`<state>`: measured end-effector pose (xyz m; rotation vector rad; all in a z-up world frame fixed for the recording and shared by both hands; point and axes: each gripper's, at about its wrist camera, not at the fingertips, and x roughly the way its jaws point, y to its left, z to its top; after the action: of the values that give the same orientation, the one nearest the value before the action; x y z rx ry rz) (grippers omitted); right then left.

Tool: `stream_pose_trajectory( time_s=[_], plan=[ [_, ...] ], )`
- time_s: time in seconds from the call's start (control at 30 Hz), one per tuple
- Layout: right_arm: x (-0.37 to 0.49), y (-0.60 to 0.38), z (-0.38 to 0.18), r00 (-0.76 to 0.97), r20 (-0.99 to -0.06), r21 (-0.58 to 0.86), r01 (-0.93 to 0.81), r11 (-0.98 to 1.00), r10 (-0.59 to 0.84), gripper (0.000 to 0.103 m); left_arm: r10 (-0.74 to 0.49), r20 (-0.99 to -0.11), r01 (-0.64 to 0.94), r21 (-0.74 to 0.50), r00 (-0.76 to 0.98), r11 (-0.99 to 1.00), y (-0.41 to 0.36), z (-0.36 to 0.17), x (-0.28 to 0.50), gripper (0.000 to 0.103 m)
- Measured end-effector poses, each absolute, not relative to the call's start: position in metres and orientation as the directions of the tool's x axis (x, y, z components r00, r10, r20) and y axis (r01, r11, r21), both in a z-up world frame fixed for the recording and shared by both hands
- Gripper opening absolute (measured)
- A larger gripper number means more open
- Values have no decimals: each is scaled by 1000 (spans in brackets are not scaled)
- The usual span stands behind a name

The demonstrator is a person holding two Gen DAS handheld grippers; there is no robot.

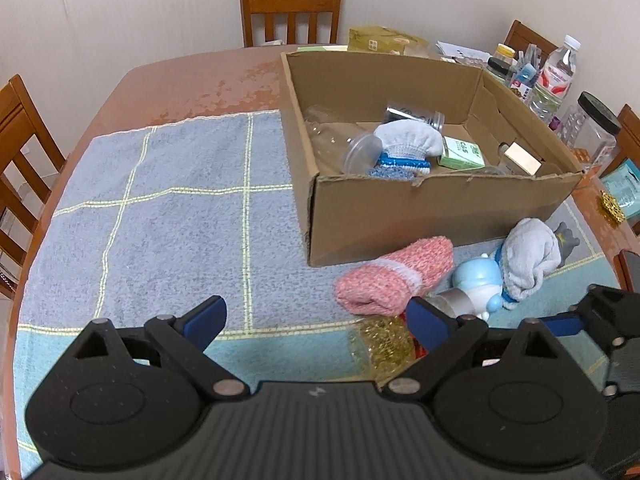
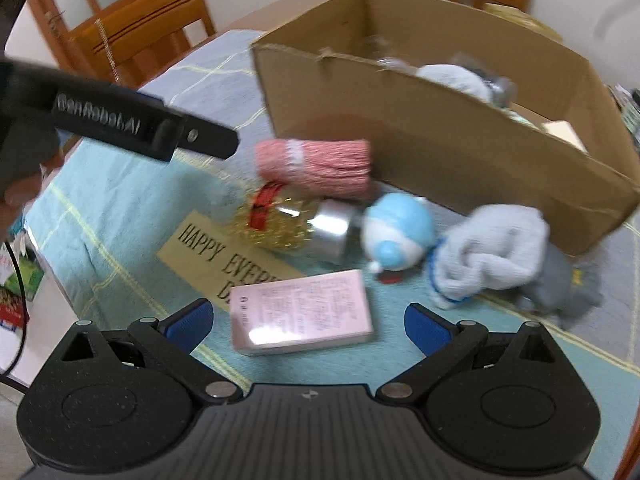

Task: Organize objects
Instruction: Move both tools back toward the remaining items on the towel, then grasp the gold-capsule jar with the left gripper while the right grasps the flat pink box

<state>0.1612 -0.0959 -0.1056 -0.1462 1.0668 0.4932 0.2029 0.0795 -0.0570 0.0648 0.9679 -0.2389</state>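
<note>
Left wrist view: we see the left claw point(image 1: 318, 322) spread wide and empty above the blue checked towel point(image 1: 168, 216) covering the table point(image 1: 192, 80). The cardboard box point(image 1: 432, 204) sits at the towel's far right; inside lie a clear plastic jar point(image 1: 344, 148), a white-and-blue sock point(image 1: 408, 144) and a green carton point(image 1: 464, 154). In front of the box, touching one another, lie a pink sock point(image 1: 396, 280), a blue-and-white toy figure point(image 1: 480, 280) and a grey sock point(image 1: 528, 256); gold tinsel point(image 1: 384, 344) shows just past the right finger. Right wrist view, blurred: the right claw point(image 2: 308, 330) also stands wide, gripping nothing, with a pink box point(image 2: 302, 316) lying on the towel between its fingers, untouched. Beyond it we note a "HAPPY EVERY…" card point(image 2: 204, 252), partly under the pink box, and the same socks, toy and tinsel beside the box wall.
</note>
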Motion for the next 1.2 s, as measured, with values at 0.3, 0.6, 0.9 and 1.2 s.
stream_pose_trajectory(
  time_s=[0.3,0.6,0.9,1.2],
  plan=[
    [162,-70,-127,417,-871,45,-456,889,258,97,-184,-835,246,-61,519,967,93,-66,199,96],
    [158,-81,-128,431,-881,24,-367,930,193,86,-278,-820,316,-126,500,940,87,-69,194,96],
    [153,-123,-124,446,-891,-24,-243,970,90,86,-310,-834,334,-163,456,928,57,-78,191,96],
    [146,-153,-116,472,-877,-44,-256,966,85,102,-271,-870,241,-183,411,953,33,-104,190,96]
  ],
)
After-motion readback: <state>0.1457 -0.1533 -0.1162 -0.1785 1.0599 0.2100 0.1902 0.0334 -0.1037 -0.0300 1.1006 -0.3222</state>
